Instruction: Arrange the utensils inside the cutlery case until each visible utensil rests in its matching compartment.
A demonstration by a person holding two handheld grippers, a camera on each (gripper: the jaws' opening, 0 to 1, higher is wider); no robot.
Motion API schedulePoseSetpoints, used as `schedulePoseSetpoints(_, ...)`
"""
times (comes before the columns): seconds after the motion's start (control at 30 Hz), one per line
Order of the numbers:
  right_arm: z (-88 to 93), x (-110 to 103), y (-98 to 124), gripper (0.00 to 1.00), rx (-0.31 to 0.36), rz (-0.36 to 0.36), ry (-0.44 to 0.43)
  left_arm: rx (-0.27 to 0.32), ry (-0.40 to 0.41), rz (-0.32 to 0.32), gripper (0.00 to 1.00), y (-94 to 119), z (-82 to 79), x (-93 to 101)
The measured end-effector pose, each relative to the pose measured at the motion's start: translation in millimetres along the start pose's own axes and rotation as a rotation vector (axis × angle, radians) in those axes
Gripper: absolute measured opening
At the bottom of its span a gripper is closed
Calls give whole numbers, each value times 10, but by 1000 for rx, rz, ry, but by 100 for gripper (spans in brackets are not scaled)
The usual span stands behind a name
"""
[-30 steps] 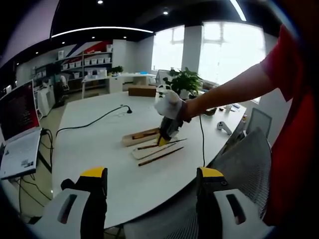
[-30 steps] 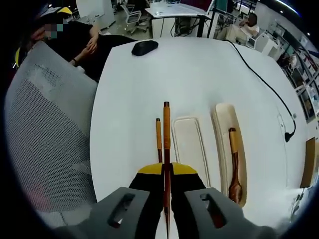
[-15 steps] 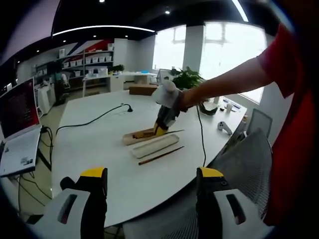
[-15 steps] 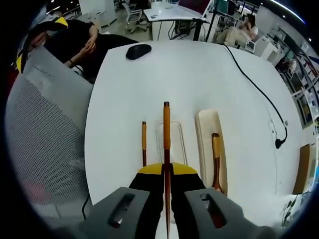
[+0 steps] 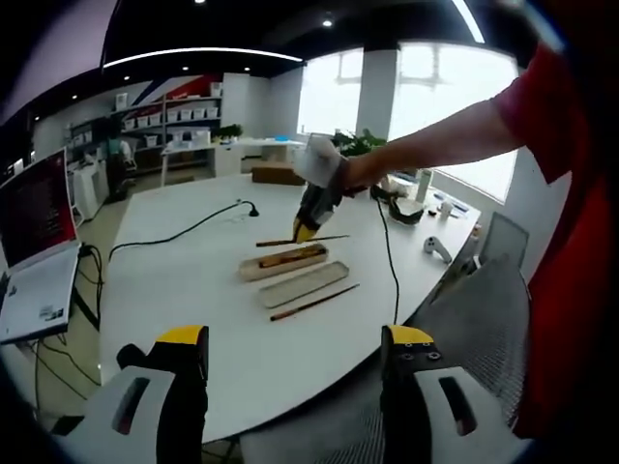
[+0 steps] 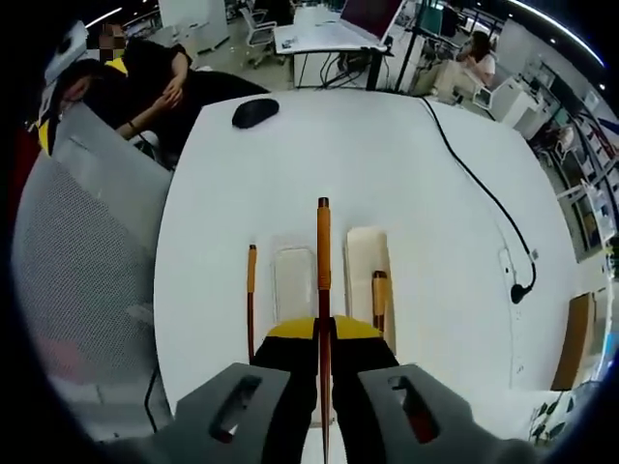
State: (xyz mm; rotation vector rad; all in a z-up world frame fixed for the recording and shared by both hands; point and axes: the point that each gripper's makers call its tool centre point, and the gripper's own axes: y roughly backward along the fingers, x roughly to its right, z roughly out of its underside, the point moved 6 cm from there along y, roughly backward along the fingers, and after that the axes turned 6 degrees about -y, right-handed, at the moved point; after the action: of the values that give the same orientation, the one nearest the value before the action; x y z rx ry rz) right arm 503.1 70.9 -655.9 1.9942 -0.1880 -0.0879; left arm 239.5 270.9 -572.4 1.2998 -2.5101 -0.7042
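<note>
On the white table (image 5: pixel 184 290) lie two pale halves of the cutlery case. The farther half (image 5: pixel 283 262) holds a wooden spoon (image 6: pixel 379 293). The nearer half (image 5: pixel 303 283) is empty and also appears from above (image 6: pixel 293 283). One brown chopstick (image 5: pixel 314 302) lies loose on the table beside the empty half (image 6: pixel 250 302). My right gripper (image 6: pixel 323 331) is shut on a second chopstick (image 6: pixel 323 256) and hangs high above the case; a gloved hand carries it (image 5: pixel 315 198). Well back from the table edge my left gripper (image 5: pixel 295 338) stands open, with nothing between its jaws.
A black cable (image 5: pixel 184 235) runs across the table to a plug (image 6: pixel 523 290). A black mouse (image 6: pixel 255 112) lies at the far end. A mesh chair (image 5: pixel 479 309) stands at the table edge. A laptop (image 5: pixel 39 242) sits left. A person (image 6: pixel 145 82) sits beyond the chair.
My right gripper has risen with the chopstick, well above the case and toward the spoon half. The left gripper has stayed where it was.
</note>
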Motion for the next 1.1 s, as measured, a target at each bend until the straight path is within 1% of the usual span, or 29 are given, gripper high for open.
schedulePoseSetpoints(0.2,-64,132,25,0,-3,1,3,-3,4,-3,74,-16,-8,-20)
schedulePoseSetpoints(0.37,-113,195,23,0,-11,-1,19,-1,10,-8,74,-13,-16,-43)
schedulePoseSetpoints(0.53,-198,238,60,0,-12,1,44,-13,15,-11,74,-19,6,-45)
schedulePoseSetpoints(0.63,-232,299,70,0,-9,6,40,-20,14,-12,74,-24,17,-43)
schedulePoseSetpoints(0.9,-255,404,-44,0,-9,2,33,-38,30,-19,74,-54,54,-73)
schedulePoseSetpoints(1.1,-259,437,-161,0,-10,-11,29,-51,39,-25,74,-80,78,-98)
